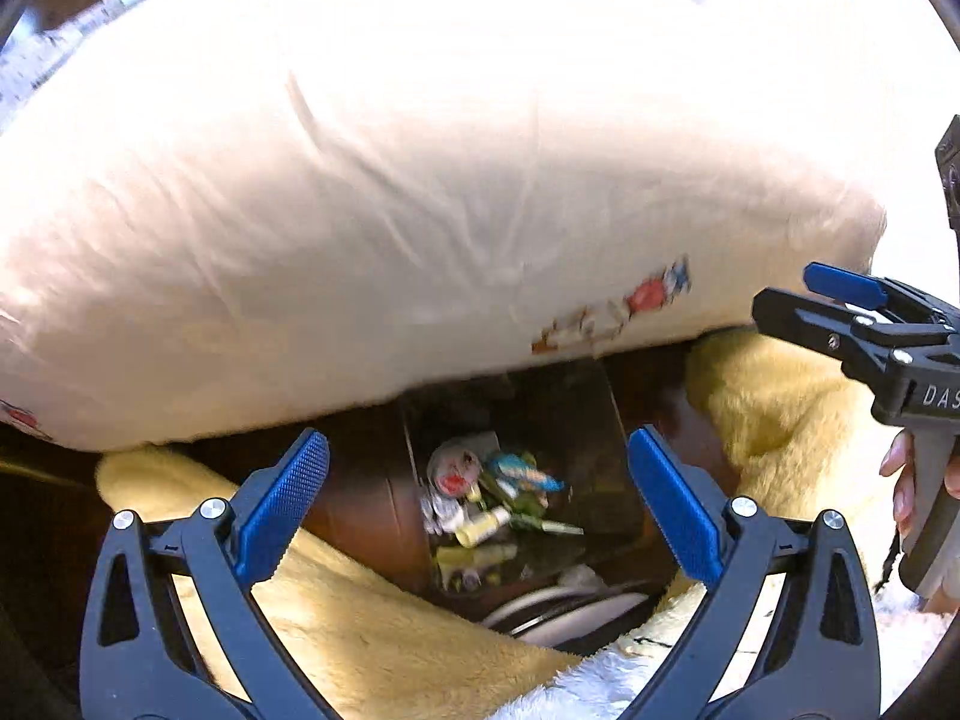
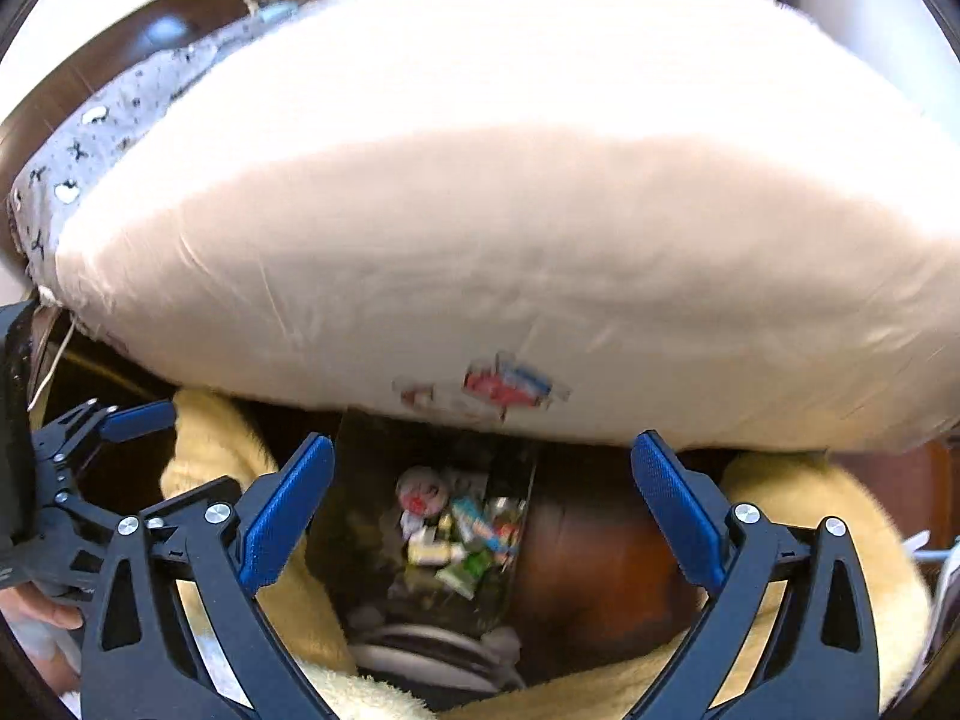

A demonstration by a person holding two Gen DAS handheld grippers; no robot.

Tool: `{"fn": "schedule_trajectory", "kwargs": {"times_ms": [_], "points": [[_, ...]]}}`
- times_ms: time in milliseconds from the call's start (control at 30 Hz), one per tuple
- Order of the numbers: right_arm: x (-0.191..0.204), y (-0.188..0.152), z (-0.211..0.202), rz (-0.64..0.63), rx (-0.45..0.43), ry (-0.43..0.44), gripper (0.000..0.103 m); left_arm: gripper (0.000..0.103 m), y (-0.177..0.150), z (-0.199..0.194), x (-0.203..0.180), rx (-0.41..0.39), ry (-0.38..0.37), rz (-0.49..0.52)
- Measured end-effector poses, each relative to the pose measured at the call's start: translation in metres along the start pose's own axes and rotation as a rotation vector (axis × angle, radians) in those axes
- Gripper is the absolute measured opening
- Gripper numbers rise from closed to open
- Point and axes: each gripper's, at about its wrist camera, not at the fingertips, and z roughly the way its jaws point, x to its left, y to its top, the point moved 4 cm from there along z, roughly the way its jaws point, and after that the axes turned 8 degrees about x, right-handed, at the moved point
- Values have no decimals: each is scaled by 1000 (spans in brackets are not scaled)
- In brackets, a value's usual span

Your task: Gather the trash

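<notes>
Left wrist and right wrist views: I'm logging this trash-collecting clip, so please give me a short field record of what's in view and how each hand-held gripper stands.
scene: large cream pillow above a dark gap, yellow fleece blanket on both sides
trash: colourful wrappers heaped in a clear bin beneath the pillow's edge
left hand-held gripper: open, nothing between its jaws
right hand-held gripper: open, nothing between its jaws
contact: neither gripper touches the trash
image quality: motion blur, pillow print unreadable
</notes>
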Motion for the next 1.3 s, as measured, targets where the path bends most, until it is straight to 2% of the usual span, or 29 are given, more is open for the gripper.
{"fn": "schedule_trajectory", "kwargs": {"times_ms": [133,267,467,567,700,833,1100,1300], "points": [[5,9,-50,-12,-143,-54,99,95,15,-42,1,-119,35,-5],[13,14,-80,-12,-236,-44,99,95,27,-87,-3,-257,100,-3],[14,17,-120,-7,-321,-57,99,95,42,-142,-10,-415,157,-24],[19,19,-138,-16,-352,-65,99,95,45,-164,-13,-465,179,-28],[23,20,-156,-19,-406,-115,99,95,48,-181,-18,-504,180,-27],[25,19,-169,-18,-442,-129,100,95,47,-196,-20,-537,189,-31],[22,21,-189,-16,-495,-188,100,95,49,-214,-27,-568,181,-22],[21,21,-201,-12,-524,-190,99,95,47,-222,-30,-584,188,-11]]}}
